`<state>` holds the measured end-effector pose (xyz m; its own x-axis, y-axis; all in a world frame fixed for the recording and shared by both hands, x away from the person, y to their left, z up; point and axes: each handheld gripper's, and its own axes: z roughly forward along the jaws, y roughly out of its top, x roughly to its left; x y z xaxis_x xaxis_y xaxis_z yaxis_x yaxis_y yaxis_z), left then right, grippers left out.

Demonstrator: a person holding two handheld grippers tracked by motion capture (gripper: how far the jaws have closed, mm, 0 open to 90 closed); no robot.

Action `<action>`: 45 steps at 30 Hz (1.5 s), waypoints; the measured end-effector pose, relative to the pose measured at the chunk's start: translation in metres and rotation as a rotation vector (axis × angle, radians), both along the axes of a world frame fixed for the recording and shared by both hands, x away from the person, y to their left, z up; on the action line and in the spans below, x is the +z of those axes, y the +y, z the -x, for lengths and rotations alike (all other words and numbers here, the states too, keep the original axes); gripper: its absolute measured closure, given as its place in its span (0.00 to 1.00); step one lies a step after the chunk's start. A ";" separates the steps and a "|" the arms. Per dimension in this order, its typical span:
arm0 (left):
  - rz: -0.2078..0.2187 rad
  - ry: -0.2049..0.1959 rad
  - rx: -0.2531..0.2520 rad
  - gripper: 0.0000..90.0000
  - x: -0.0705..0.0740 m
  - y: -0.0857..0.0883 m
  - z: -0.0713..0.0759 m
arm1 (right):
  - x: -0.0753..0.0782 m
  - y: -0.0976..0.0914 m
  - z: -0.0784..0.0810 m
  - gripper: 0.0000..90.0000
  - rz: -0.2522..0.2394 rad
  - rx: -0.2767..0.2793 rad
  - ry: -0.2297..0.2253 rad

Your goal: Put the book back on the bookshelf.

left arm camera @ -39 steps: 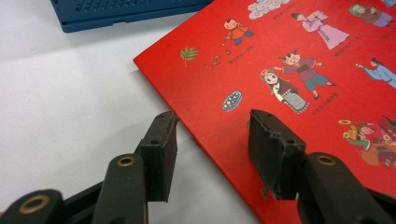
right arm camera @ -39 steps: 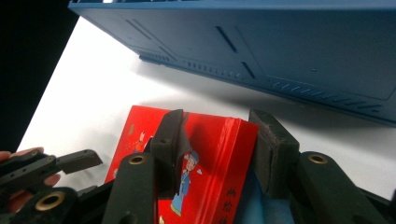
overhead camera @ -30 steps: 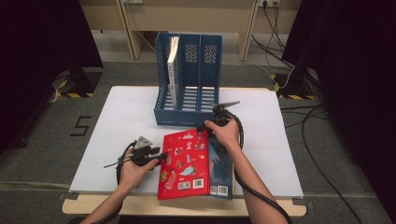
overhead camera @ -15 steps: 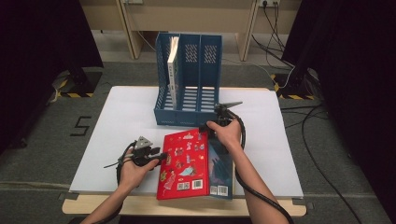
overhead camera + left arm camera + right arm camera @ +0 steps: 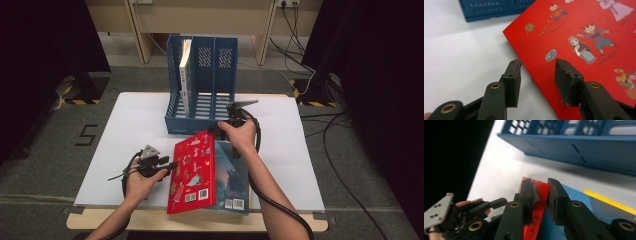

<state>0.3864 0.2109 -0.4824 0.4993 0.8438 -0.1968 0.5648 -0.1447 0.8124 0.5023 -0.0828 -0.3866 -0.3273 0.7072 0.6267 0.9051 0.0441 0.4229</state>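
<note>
The right gripper has just been closing its jaws and now clamps the far edge of the red book, lifting that edge off the blue book beneath it. The left gripper holds its jaws released, straddling the red book's left edge (no pad presses on it). Both books lie at the near edge of the white table, just in front of the blue rack, where a white book stands upright.
</note>
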 end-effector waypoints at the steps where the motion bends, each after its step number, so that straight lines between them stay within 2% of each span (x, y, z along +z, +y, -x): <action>1: 0.005 -0.005 0.005 0.61 0.002 0.002 0.000 | 0.003 0.002 0.000 0.86 -0.013 0.002 0.004; 11: 0.056 -0.046 0.047 0.59 0.017 0.015 0.000 | 0.023 0.014 0.001 0.89 -0.075 0.036 -0.011; 13: 0.064 -0.059 0.053 0.58 0.021 0.017 0.000 | 0.029 0.016 0.001 0.90 -0.087 0.041 -0.026; 14: 0.071 -0.065 0.056 0.58 0.023 0.017 0.001 | 0.032 0.016 0.001 0.90 -0.092 0.036 -0.049; 25: 0.098 -0.106 0.069 0.55 0.040 0.022 0.003 | 0.060 0.030 0.000 0.90 -0.104 0.026 -0.153; 33: 0.102 -0.120 0.065 0.54 0.047 0.023 0.003 | 0.066 0.035 -0.003 0.90 -0.099 0.021 -0.174; 37: 0.110 -0.134 0.055 0.53 0.054 0.020 0.003 | 0.070 0.038 -0.005 0.90 -0.093 0.007 -0.203; 40: 0.107 -0.137 0.052 0.53 0.055 0.019 0.003 | 0.073 0.039 -0.004 0.90 -0.091 0.006 -0.222; 41: 0.085 -0.136 0.062 0.54 0.053 0.021 -0.001 | 0.076 0.040 -0.004 0.90 -0.093 0.004 -0.236; 45: 0.031 -0.107 0.137 0.62 0.040 0.029 -0.014 | 0.082 0.040 -0.002 0.90 -0.087 -0.001 -0.272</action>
<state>0.4007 0.2397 -0.4427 0.3991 0.8999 -0.1757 0.4876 -0.0460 0.8718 0.5044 -0.0432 -0.3046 -0.4909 0.6551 0.5743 0.7581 -0.0037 0.6521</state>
